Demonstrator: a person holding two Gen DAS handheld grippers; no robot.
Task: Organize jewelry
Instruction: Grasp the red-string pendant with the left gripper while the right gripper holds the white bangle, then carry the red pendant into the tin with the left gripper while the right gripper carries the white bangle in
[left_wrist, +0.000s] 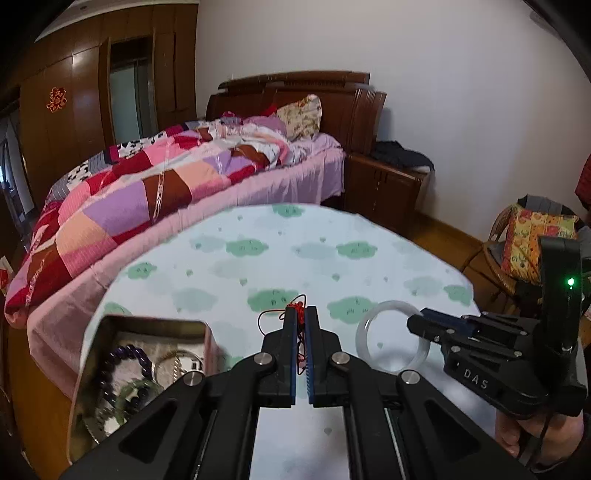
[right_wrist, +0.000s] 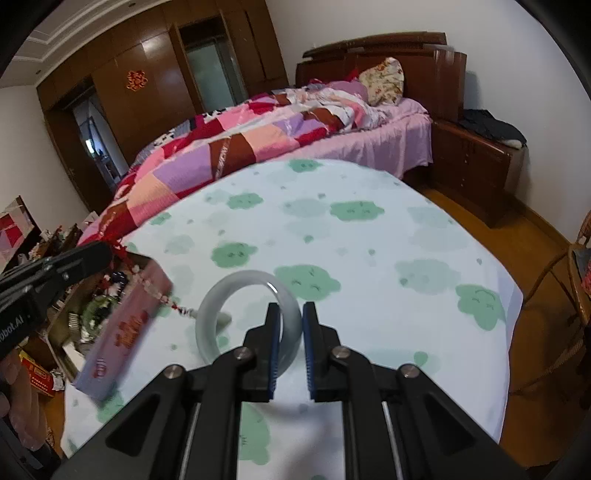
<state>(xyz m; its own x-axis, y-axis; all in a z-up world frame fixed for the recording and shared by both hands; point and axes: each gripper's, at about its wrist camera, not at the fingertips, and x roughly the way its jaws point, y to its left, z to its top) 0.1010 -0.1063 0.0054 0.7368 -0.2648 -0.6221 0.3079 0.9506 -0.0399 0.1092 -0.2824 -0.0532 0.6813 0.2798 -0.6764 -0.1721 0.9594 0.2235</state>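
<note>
Nearest us, the left gripper (left_wrist: 302, 314) has its jaws pinching the red cord necklace (left_wrist: 295, 308), lifted toward the tin (left_wrist: 110, 321) at 8 o'clock. Our right gripper (right_wrist: 289, 314) clamps the pale bangle (right_wrist: 221, 295) for storing next.

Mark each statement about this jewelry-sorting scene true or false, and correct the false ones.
1. The left gripper is shut on a red cord. True.
2. The right gripper holds a purple bead bracelet. False: it grips the pale bangle.
3. The tin box is empty. False: it holds a purple bead bracelet and other pieces.
4. The tablecloth has green cloud shapes. True.
</note>
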